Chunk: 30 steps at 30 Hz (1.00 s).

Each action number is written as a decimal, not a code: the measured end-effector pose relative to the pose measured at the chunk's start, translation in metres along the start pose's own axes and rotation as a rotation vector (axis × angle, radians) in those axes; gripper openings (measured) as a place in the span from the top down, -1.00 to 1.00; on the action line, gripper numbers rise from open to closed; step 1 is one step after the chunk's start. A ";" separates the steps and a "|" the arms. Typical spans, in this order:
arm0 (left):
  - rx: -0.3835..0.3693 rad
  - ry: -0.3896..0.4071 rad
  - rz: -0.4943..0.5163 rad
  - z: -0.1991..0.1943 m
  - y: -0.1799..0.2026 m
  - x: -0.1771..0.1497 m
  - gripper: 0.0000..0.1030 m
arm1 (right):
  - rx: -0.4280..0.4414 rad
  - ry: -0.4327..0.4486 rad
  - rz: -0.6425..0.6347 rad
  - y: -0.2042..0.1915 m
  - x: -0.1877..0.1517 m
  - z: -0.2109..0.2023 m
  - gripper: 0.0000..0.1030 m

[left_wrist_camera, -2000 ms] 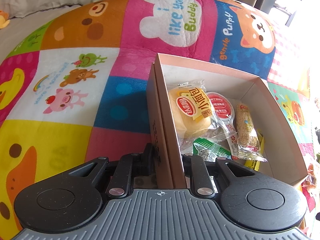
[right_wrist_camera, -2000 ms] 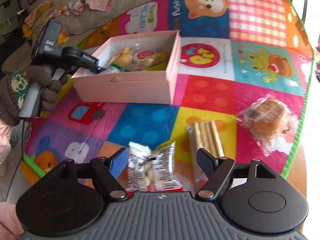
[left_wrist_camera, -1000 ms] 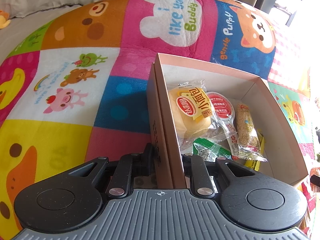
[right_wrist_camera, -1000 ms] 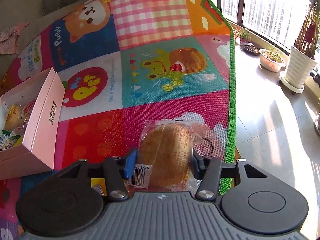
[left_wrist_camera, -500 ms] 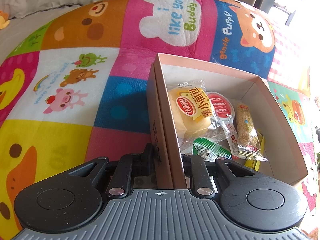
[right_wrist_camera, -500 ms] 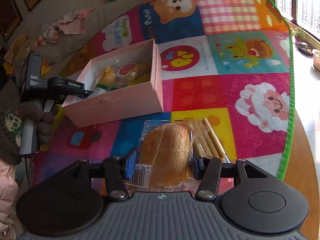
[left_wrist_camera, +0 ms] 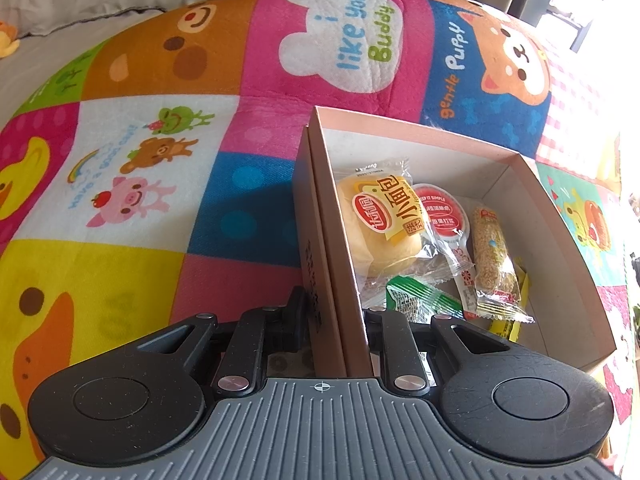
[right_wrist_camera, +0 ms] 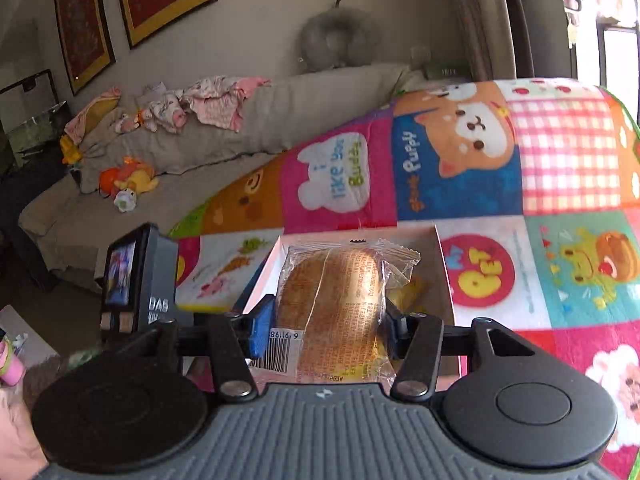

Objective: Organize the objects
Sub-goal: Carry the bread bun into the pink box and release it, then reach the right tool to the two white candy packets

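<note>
Nearest the right wrist camera, the right gripper [right_wrist_camera: 326, 330] has its jaws clenched on a wrapped brown bun [right_wrist_camera: 332, 312], one blue-padded finger against each side of the clear wrapper, barcode end toward the camera. The bun hangs in the air in front of the pink box [right_wrist_camera: 444, 276], which sits on the colourful cartoon mat [right_wrist_camera: 560, 264] covering the surface, toward the mat's far left side. At the box's left end, the left gripper [left_wrist_camera: 334, 316] pinches the near side wall, one finger outside and one inside, steadying it. Inside the box lie a yellow bun packet [left_wrist_camera: 380, 220], a round red-lidded cup [left_wrist_camera: 440, 212], a sesame bar [left_wrist_camera: 492, 256] and a green sachet [left_wrist_camera: 420, 296]; the far right part of the floor looks bare.

The step in hand appears to be carrying the bun to the box. The next move likely calls for lowering it over that bare part and releasing once it rests, while the left grip stays put.
</note>
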<state>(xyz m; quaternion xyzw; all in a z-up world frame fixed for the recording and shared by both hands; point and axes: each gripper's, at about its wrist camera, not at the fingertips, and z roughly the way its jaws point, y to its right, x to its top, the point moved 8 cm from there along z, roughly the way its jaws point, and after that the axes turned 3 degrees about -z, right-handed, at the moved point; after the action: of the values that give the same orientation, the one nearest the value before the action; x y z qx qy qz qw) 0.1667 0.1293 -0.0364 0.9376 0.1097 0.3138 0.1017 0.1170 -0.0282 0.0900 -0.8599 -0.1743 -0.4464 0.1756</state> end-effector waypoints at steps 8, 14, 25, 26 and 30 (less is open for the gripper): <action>-0.003 -0.002 -0.002 0.000 0.001 0.000 0.58 | -0.038 -0.017 0.020 0.005 0.016 0.056 -0.10; 0.002 -0.001 -0.004 0.000 0.002 0.000 0.58 | -0.072 0.016 0.041 0.027 0.000 0.034 -0.34; 0.010 -0.002 -0.002 0.000 0.001 0.000 0.59 | -0.239 -0.041 -0.012 0.100 -0.094 -0.050 -0.46; 0.011 -0.003 0.000 0.000 0.001 -0.001 0.59 | -0.258 -0.061 -0.009 0.110 -0.107 -0.059 -0.46; 0.013 -0.004 0.001 0.000 0.002 -0.001 0.59 | -0.311 -0.157 0.031 0.141 -0.150 -0.084 -0.46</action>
<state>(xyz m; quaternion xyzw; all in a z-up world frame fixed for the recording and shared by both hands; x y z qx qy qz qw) 0.1668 0.1275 -0.0366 0.9390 0.1109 0.3113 0.0956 0.0412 -0.2117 -0.0101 -0.9115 -0.1030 -0.3969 0.0330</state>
